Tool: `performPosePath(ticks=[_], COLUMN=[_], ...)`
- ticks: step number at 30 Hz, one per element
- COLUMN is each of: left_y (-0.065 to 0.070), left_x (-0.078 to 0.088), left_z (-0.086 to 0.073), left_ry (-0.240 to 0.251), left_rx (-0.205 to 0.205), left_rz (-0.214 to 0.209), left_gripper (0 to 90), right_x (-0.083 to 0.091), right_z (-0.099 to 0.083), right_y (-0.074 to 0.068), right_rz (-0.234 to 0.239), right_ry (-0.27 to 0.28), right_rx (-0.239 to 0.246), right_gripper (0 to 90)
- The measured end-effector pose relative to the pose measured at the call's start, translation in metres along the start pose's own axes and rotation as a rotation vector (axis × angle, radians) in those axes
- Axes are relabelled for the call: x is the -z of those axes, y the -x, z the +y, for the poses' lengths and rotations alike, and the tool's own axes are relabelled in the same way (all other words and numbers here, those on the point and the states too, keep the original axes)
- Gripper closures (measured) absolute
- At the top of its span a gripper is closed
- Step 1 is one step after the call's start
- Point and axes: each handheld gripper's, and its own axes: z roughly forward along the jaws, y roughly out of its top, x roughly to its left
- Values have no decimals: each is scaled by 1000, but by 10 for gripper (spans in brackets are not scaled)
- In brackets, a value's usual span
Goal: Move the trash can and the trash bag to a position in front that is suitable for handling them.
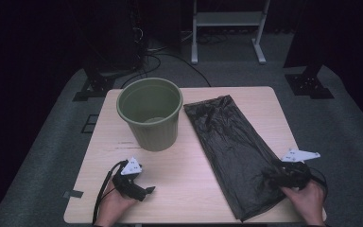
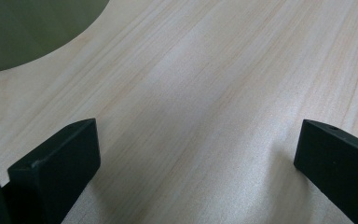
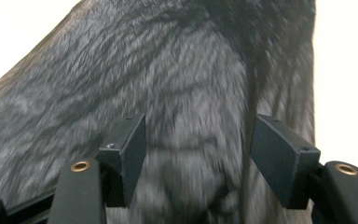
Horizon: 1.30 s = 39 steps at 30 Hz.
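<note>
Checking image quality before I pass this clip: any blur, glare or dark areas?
High view: sharp on the table, surroundings dim. Left gripper view: crisp wood grain, soft shadows beside the jaws, green bin out of focus. Right gripper view: black bag motion-smeared, table at the edges blown out white.

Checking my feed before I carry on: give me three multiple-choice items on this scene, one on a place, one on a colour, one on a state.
1. Where does the black bag lie relative to the bin?
A. inside it
B. on the table to its right
C. on the floor

2. What colour is the bin?
A. green
B. red
C. white

3. How do the right gripper jaws stand?
A. clamped on the bin rim
B. shut on nothing
C. apart over the bag

Answers:
1 B, the high view shows it flat beside the bin.
2 A, its wall and rim are olive green.
3 C, a gap shows between them with the bag behind.
</note>
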Motion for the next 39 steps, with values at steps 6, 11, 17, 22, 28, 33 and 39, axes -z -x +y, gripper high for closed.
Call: performPosePath(ticks=[6,11,17,22,28,33,39], left_y=[0,0,0,0,0,0,0], left_x=[0,0,0,0,0,0,0], left_z=[0,0,0,0,0,0,0], left_ry=[0,0,0,1,0,1,0], left_rx=[0,1,0,1,1,1,0], left_rz=[0,0,0,0,0,0,0], left_gripper=[0,0,0,0,0,0,0], right_x=[-35,-56,-67,-65,-58,-39,-8], right_z=[24,27,26,25,22,8,-18], right_y=[5,11,14,14,10,12,12], right_rz=[24,4,-11,18,20,25,23], right_ry=[-7,-39,-77,-58,-75,-83,-81], right_rx=[8,1,3,-1,37,37,18], right_gripper=[311,256,356,635,889,889,884])
